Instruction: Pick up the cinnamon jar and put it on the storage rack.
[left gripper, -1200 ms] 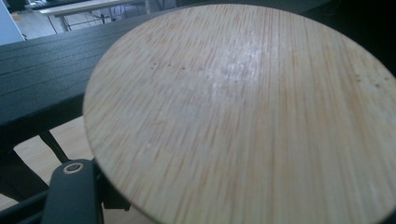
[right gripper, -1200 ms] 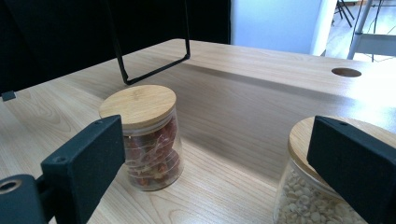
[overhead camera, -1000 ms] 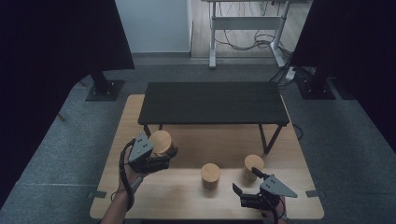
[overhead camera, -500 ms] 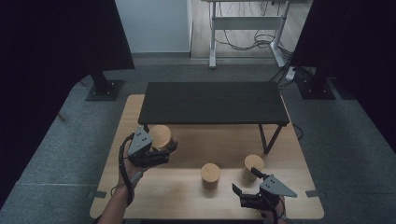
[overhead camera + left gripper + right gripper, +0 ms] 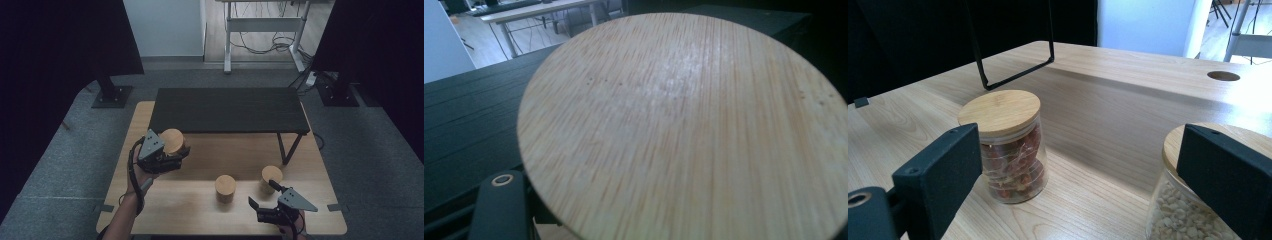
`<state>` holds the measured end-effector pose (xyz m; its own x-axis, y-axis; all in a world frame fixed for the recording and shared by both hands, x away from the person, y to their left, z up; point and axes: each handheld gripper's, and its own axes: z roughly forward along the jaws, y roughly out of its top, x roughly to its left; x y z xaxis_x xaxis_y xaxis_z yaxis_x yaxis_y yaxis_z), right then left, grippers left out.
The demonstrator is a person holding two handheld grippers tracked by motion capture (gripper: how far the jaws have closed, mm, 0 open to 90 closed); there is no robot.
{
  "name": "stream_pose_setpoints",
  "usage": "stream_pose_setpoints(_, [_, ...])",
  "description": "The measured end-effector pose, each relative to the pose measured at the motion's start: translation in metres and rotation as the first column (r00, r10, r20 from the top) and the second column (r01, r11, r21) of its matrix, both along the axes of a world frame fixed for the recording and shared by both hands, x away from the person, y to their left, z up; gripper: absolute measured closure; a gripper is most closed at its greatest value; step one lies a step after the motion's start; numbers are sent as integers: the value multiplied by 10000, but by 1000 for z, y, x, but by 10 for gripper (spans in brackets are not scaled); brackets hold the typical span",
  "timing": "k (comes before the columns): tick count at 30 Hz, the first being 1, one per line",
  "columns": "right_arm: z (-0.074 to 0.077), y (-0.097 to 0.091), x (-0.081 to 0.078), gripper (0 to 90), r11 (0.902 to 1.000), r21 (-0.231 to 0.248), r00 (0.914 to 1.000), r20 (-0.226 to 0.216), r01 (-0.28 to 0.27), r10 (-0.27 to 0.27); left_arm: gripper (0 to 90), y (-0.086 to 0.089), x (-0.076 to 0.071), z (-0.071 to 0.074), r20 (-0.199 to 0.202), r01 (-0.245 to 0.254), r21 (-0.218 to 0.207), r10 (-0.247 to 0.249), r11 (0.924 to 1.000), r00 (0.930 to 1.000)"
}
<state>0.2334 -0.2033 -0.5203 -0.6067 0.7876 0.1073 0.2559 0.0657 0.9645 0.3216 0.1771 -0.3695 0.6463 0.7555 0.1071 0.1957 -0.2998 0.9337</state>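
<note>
Work in hand: I am carrying a bamboo-lidded jar (image 5: 172, 141) in my left gripper (image 5: 176, 155), raised at the front left edge of the black shelf (image 5: 227, 110).
Left gripper state: clamped on the carried jar; in the left gripper view its round lid (image 5: 684, 125) sits right in front of the lens, with the dark shelf top behind it at 10 o'clock.
Right gripper state: jaws spread wide and gripping nothing; my right gripper (image 5: 262, 196) hangs low at the table's near right edge.
Progress: I judge one jar lifted and heading for the shelf, not yet set down; nothing stands on the shelf top.
Remaining: two jars wait on the wooden table (image 5: 200, 220), so most of the work is left.
Middle jar (image 5: 1007, 145): glass, lid on, reddish-brown nuts or dried fruit inside; at 11 o'clock from my right gripper.
Right jar (image 5: 1193, 200): glass, lid on, pale peanuts; at 1 o'clock, partly behind my jaw.
Carried jar contents: cannot tell.
</note>
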Motion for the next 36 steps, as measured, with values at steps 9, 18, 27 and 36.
stream_pose_setpoints(9, [1,0,-1,38,10000,-2,10000,27,-40,40,254,-2,8,6,130,-199,31,198,9998,9997])
stream_pose_setpoints(18, [1,1,-1,38,9999,29,9999,21,-104,104,255,-7,17,17,222,-238,213,234,9995,9995])
stream_pose_setpoints(27, [-1,4,-1,38,9998,-1,9998,-27,-216,216,254,-12,26,21,206,-298,291,292,9991,9994])
stream_pose_setpoints(36, [-2,5,-2,38,9997,-12,9997,-48,-250,250,254,-17,35,25,242,-379,388,370,9985,9990])
